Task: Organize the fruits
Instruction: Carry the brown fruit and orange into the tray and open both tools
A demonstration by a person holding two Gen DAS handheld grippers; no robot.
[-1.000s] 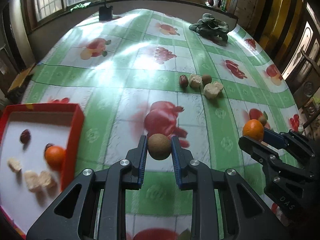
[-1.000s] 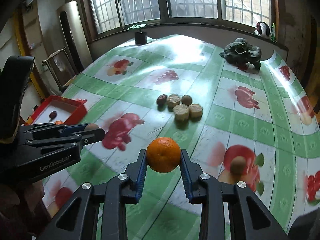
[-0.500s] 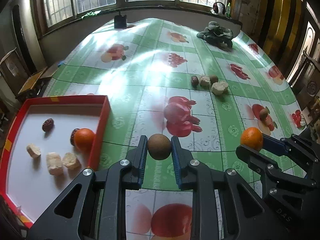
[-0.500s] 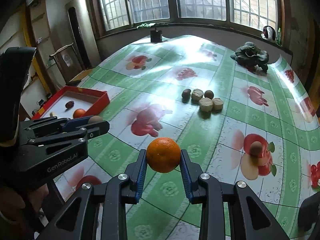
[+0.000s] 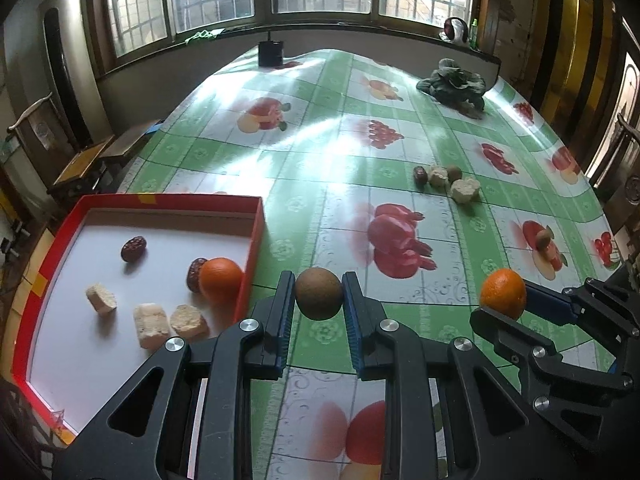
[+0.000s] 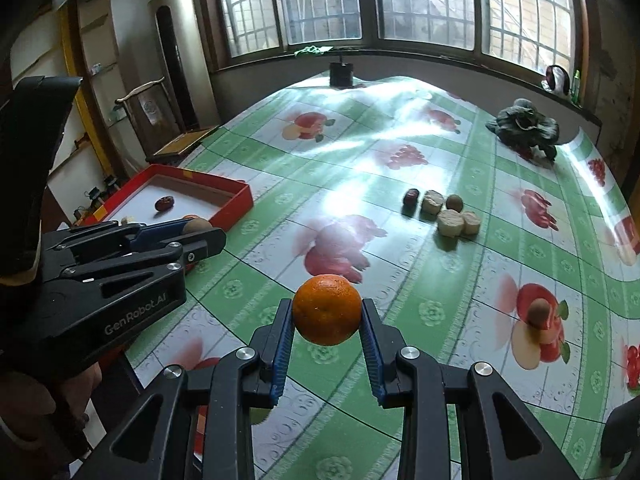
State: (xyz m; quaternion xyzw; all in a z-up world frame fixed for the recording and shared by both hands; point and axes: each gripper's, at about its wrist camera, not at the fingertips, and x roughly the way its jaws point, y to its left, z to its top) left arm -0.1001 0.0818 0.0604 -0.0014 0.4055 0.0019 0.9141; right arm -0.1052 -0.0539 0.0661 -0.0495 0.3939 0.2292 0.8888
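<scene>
Both grippers have been carried toward the red tray (image 5: 256, 216), now just left of the left fingers (image 5: 285, 300), which pinch a brown fruit (image 5: 319, 293); an orange (image 6: 327, 309) is pinched by the right fingers (image 6: 370, 340).

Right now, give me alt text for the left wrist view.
The left gripper holds a brown round fruit beside a red tray holding an orange; the right gripper holds another orange.

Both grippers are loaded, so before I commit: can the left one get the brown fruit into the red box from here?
Probably yes. The left gripper holds the brown fruit just right of the red box, whose top is open, with nothing between; an orange sits by that wall.
</scene>
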